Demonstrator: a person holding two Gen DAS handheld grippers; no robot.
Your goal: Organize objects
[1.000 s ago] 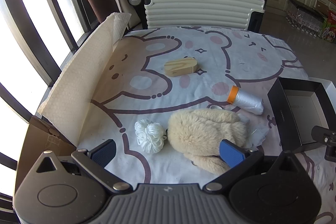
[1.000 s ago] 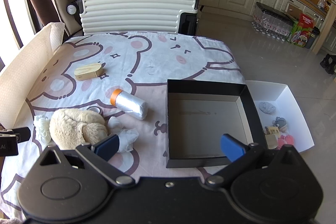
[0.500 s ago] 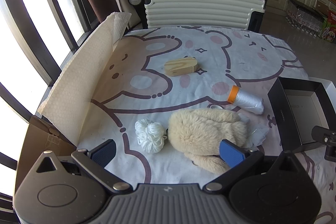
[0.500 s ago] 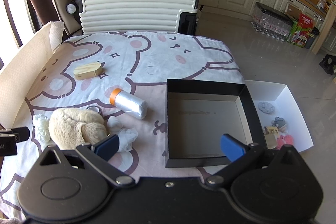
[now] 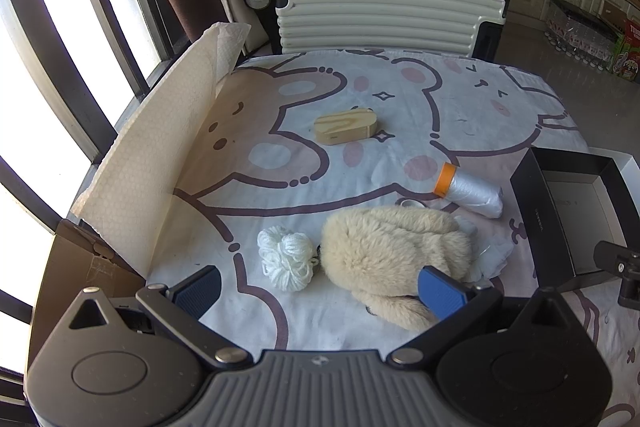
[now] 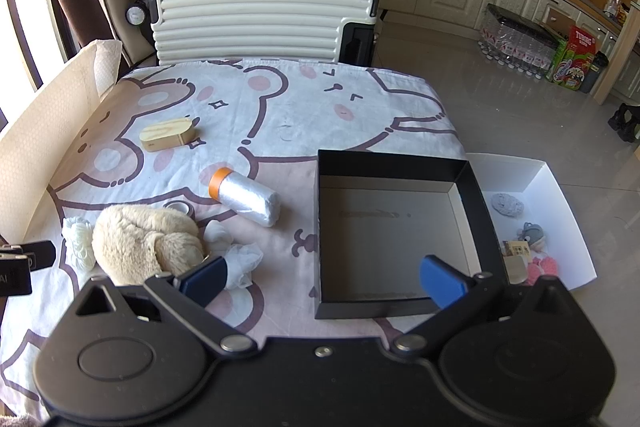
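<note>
Black box [image 6: 392, 227] was empty | plush toy [image 5: 392, 247], yarn [image 5: 286, 255], roll [image 5: 472, 189], wooden block [image 5: 346, 126] lay unsorted on worktop | both grippers' jaws were spread, holding nothing.

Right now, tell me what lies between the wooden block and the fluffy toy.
Only bare bear-print cloth lies between the wooden block and the fluffy toy; the left wrist view shows it best. The wrapped roll sits off to the side.
</note>
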